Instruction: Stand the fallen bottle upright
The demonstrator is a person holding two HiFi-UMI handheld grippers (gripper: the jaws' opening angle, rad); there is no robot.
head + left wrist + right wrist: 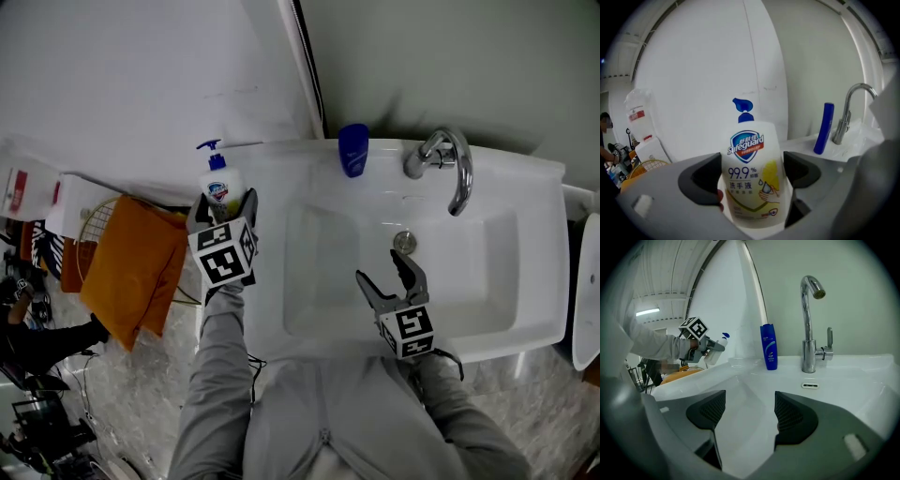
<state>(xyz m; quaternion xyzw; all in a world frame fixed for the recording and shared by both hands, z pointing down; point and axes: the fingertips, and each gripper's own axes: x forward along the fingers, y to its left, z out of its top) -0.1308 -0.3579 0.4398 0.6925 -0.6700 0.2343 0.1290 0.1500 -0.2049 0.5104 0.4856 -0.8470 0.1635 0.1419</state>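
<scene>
Two handheld grippers work over a white ceramic sink (281, 164). The left gripper (225, 203) has its jaws clamped on the lower body of a white plastic pump bottle of hand soap with a blue pump head (752, 161), at the sink's far left corner. In the right gripper view the bottle looks tilted and lifted off the rim, though contact is hard to judge. The right gripper (749, 412) hangs over the basin, jaws apart with nothing between them. To finish well, the bottle likely needs turning until the pump points straight up, then lowering until its whole base sits flat on the ledge, away from the outer edge, before the jaws let go. A slim dark blue bottle (353, 150) stands upright near the chrome tap (450, 164), well apart.
</scene>
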